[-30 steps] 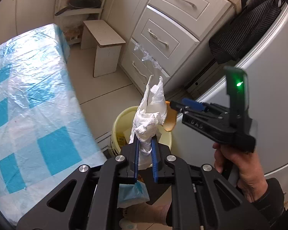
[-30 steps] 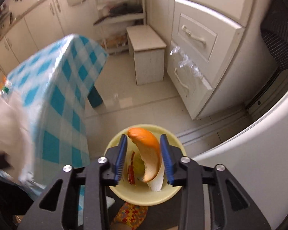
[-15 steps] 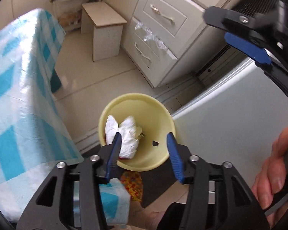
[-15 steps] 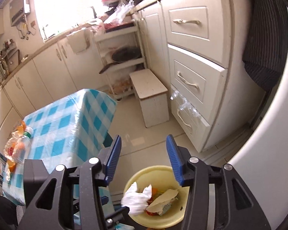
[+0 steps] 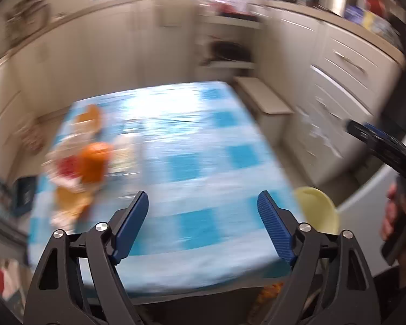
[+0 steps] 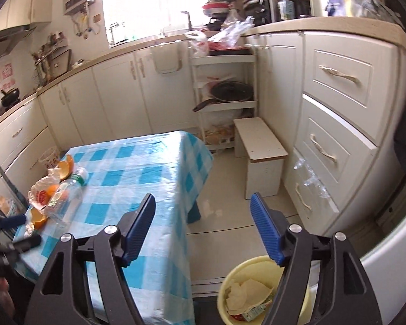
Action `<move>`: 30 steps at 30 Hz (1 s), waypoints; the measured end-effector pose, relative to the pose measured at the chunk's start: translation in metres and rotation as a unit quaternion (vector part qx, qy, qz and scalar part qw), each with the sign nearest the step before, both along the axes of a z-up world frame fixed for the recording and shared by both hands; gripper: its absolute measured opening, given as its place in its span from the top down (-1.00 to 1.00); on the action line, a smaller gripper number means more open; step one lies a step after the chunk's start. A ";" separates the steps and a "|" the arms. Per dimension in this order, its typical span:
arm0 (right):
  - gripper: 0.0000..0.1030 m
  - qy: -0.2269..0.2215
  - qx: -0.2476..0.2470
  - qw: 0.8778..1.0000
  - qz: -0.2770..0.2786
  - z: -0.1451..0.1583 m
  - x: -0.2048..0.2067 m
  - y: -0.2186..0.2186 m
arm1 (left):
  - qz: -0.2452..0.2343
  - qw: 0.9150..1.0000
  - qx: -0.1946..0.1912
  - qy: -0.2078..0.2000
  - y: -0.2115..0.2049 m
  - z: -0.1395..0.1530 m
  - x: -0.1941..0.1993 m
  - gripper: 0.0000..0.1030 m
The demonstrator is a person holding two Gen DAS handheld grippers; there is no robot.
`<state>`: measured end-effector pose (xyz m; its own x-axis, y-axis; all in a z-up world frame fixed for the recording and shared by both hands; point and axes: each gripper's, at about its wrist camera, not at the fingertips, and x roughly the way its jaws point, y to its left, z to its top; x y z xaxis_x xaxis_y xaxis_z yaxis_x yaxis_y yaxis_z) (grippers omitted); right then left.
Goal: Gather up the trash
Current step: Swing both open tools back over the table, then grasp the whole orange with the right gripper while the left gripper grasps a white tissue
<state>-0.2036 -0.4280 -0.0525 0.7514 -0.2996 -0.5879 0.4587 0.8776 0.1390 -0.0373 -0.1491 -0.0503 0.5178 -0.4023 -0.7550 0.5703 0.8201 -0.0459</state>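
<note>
Both claws, left (image 5: 203, 223) and right (image 6: 203, 227), have just been opening, empty; next: fetch peel (image 6: 66, 168) from bench (image 6: 138, 173) for bin (image 6: 257, 276).

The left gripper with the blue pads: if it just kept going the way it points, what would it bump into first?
Probably the blue-and-white checked tablecloth. The left gripper has just been opening and holds nothing; bare cloth fills the gap between its jaws. The blurred pile of orange peels and wrappers lies off to the left. Depth is uncertain.
</note>
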 end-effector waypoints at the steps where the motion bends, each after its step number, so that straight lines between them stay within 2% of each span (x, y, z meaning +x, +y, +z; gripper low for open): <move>1: -0.40 0.000 0.000 1.000 0.009 0.000 0.005 0.006 | 0.035 0.999 0.000 0.003 0.024 -0.003 0.013 -0.58; 3: -0.43 0.004 -0.004 1.000 0.024 0.000 0.016 0.020 | 0.098 0.995 0.008 0.020 0.070 -0.015 0.036 -0.58; 5: -0.43 0.011 -0.008 0.999 0.041 -0.001 0.029 0.034 | 0.166 0.984 0.039 0.043 0.108 -0.033 0.060 -0.58; 8: -0.43 0.017 -0.013 0.998 0.064 -0.002 0.047 0.056 | 0.201 0.976 0.050 0.074 0.140 -0.050 0.082 -0.58; 15: -0.50 0.024 -0.029 0.992 0.122 -0.005 0.088 0.109 | 0.200 0.972 0.061 0.112 0.151 -0.071 0.093 -0.58; 21: -0.51 0.034 -0.036 0.986 0.158 -0.011 0.110 0.141 | 0.188 0.972 0.087 0.111 0.142 -0.080 0.098 -0.58; 30: -0.56 0.031 -0.037 0.986 0.159 -0.009 0.110 0.141 | 0.189 0.971 0.108 0.101 0.136 -0.083 0.095 -0.58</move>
